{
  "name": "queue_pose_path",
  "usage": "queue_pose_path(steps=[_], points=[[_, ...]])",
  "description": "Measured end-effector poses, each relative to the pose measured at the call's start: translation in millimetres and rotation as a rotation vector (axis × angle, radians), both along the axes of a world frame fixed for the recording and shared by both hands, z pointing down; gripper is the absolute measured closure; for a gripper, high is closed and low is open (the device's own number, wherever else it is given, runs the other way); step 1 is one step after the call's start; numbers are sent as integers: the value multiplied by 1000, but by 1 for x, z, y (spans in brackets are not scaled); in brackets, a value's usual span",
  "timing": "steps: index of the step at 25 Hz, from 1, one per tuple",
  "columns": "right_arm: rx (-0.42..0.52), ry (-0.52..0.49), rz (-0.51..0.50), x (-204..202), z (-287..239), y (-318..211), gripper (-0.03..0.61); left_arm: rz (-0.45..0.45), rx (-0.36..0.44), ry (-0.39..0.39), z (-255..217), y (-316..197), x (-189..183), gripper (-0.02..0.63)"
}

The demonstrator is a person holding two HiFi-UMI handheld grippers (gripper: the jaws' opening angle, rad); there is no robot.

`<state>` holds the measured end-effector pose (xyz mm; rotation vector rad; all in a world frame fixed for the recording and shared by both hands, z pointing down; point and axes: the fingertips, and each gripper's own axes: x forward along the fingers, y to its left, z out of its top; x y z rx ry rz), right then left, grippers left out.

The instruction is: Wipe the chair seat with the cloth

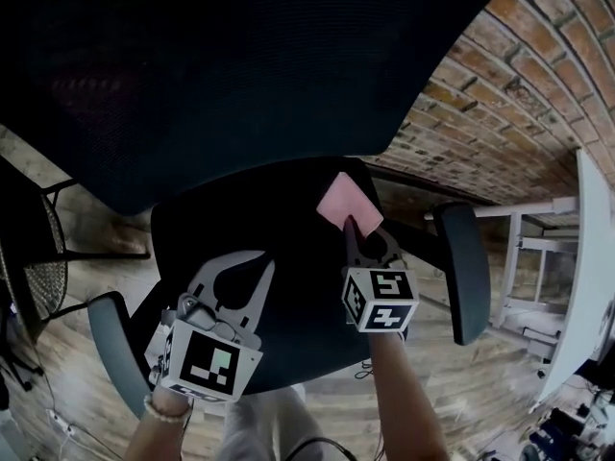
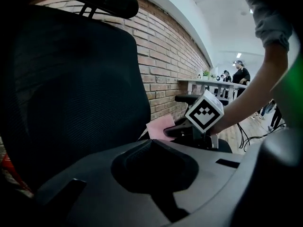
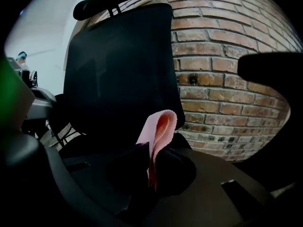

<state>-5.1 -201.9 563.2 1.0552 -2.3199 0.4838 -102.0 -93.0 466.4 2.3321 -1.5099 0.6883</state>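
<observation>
Two grippers hang over a black office chair, one in each of the person's hands. The right gripper (image 1: 350, 227) has its jaws closed tight on a pink cloth (image 1: 348, 203). The fabric is pinched as a fold between them and sticks out past the tips in a ribbed loop. Seen from above, the cloth spreads just ahead of those jaws, over the far right part of the chair seat (image 1: 279, 209), close under the mesh backrest (image 1: 240, 65). Whether the cloth actually presses on the seat I cannot tell.

The left gripper (image 1: 259, 260) sits lower and to the left of the right one, nearer the seat's front edge, with its jaws aimed toward the backrest. Its jaws are together at the tips with nothing between them; only a dark hollow shows behind the meeting point. Off to the right of those jaws, its own camera catches the right gripper's marker cube (image 2: 204, 112) and the pink cloth just beyond it.

To the right of the right jaws runs the right armrest (image 1: 461, 267), and to the left of the left jaws is the left armrest (image 1: 110, 344). A brick wall (image 1: 519, 94) stands behind the chair, and a white bench (image 1: 586, 257) is off to the right.
</observation>
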Motion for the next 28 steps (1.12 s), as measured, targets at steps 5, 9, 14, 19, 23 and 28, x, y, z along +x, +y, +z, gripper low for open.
queue_pose_path(steps=[5,9,14,19,23,28], points=[[-37,43,46,3,34,-20,528,14,5,-20,13,-8,-7,595],[-86,71,103,11,53,-30,528,22,13,-27,18,-11,-9,595],[-96,113,71,3,62,-35,528,17,12,-22,24,-10,-14,595],[-109,121,-22,-25,66,-24,528,6,1,-12,22,-2,-16,595],[-128,112,-108,-60,72,-1,528,-4,-2,-19,19,7,-22,595],[-155,59,-250,-115,72,46,528,-46,-16,5,12,23,-29,595]])
